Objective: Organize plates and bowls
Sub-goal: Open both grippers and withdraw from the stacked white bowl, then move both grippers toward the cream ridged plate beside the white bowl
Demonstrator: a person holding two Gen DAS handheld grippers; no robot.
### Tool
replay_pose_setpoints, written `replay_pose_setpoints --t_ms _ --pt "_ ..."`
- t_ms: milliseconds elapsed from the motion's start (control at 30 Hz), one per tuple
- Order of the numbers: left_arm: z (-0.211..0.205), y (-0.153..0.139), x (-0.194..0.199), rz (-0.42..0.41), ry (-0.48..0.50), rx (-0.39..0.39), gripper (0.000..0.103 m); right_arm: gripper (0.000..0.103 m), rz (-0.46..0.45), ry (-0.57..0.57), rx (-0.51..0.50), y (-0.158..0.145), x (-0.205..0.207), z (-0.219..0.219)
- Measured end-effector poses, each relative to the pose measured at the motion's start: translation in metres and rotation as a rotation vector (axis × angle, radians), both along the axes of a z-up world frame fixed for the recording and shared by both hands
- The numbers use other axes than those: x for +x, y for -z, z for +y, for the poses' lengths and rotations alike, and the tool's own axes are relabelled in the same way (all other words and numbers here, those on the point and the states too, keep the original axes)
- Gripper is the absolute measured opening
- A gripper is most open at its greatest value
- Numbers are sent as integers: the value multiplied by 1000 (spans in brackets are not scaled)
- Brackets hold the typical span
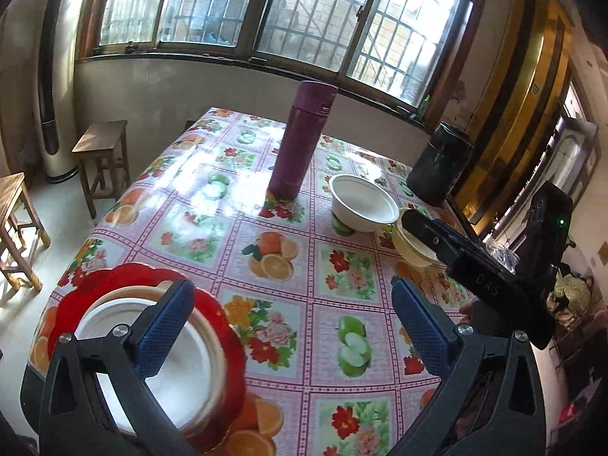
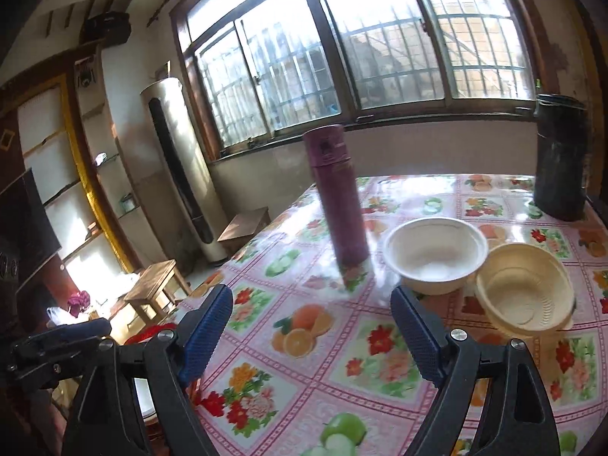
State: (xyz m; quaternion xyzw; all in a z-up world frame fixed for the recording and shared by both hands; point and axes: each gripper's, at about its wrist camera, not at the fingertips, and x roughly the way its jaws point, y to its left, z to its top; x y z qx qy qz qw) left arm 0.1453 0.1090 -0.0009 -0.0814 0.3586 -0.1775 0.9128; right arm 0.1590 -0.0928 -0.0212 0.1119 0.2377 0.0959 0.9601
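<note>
A red plate lies at the table's near left corner with a white bowl stacked on it. My left gripper is open above the table, its left finger over that bowl. A second white bowl stands further back beside a cream ribbed bowl. My right gripper is open and empty above the table, short of both bowls; it shows in the left wrist view in front of the cream bowl.
A tall purple flask stands mid-table left of the white bowl. A black cylinder container stands at the far right corner. Wooden stools stand left of the table with the fruit-print cloth.
</note>
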Motion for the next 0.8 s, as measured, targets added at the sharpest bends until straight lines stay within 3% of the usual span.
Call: replay_pose_setpoints --t_ms 267,333,400,567,667,800 --pt "-108 4 43 23 90 154 103 90 -53 385 143 8 -4 -176" --pt "-129 11 55 47 99 161 103 92 -42 461 203 11 -10 -212" --pt "-148 20 69 97 118 119 103 92 -52 504 286 13 -19 -241" --pt "-189 41 93 198 137 35 103 95 -41 463 412 20 -19 -278" --pt "-204 47 103 236 138 -17 103 95 44 384 531 39 -5 -287" --pt "-219 55 115 294 137 -54 103 95 155 356 603 59 15 -288"
